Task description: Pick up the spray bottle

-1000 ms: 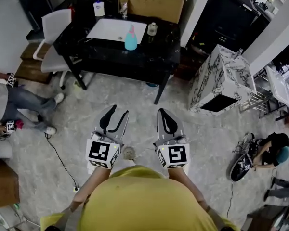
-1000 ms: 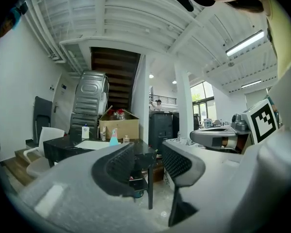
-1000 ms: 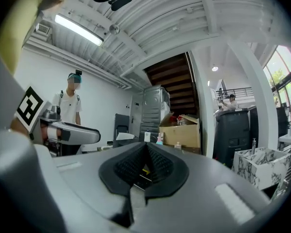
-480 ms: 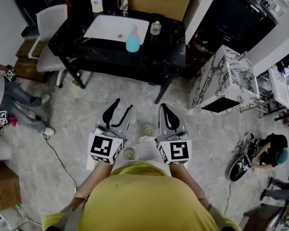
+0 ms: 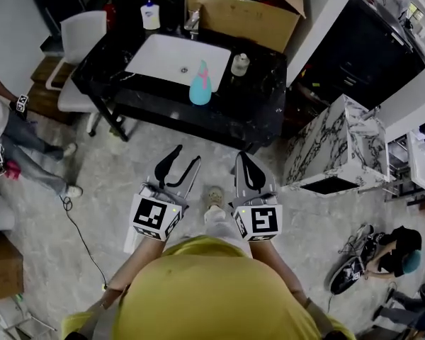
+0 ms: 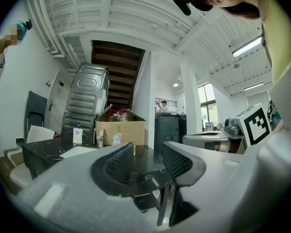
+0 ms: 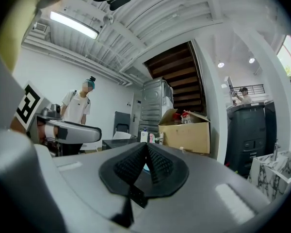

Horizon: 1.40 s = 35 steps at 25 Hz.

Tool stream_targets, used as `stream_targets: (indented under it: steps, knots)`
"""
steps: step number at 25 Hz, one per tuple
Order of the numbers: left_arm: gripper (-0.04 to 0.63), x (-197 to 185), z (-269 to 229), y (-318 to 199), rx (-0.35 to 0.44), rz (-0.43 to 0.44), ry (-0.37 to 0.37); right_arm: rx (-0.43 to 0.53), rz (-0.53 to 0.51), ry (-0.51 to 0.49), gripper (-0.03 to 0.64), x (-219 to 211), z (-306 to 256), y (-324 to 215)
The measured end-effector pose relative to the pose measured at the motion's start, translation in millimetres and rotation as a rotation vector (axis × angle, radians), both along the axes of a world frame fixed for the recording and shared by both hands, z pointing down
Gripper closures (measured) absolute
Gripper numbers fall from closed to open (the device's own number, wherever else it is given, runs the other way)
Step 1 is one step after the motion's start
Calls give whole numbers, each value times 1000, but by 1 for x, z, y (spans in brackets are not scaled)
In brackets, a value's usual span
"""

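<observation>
Looks like a makeshift test studio in some loft-style industrial space tbh: exposed white ceiling beams (image 6: pixel 111 13), open staircase (image 6: pixel 117 67), a sink basin (image 5: pixel 163 59) in a freestanding black surface (image 5: pixel 258 112), cardboard box (image 5: pixel 248 16), marble-pattern cabinet (image 5: pixel 340 140), cable (image 5: pixel 85 236) trailing over the stone floor (image 5: pixel 127 161).

Black table (image 5: pixel 249 113) with white basin (image 5: pixel 161 59), cardboard box (image 5: pixel 235 21) behind, marbled cabinet (image 5: pixel 334 142) beside.

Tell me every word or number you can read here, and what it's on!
No words or numbers can be read anywhere.
White plastic bottle with blue cap: print too small to read.
Teal spray bottle with pink trigger: no readable print.
Black-and-white square markers: patterns, not letters.
</observation>
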State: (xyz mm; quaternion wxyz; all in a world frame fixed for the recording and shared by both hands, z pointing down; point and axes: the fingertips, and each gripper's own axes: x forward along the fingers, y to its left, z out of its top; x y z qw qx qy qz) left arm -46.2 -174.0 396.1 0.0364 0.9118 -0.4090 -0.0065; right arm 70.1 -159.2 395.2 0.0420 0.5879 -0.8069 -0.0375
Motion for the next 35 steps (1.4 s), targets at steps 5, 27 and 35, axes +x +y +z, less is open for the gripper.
stream_targets:
  steps: [5, 27, 35]
  knots:
    - [403, 17, -1, -59, -6, -55, 1, 2, -62, 23, 615, 15, -6, -67]
    - [232, 48, 82, -215, -133, -301, -130, -72, -285, 62, 615, 42, 41, -216]
    - [172, 54, 117, -252, -191, -270, -217, -114, -256, 56, 615, 38, 41, -237]
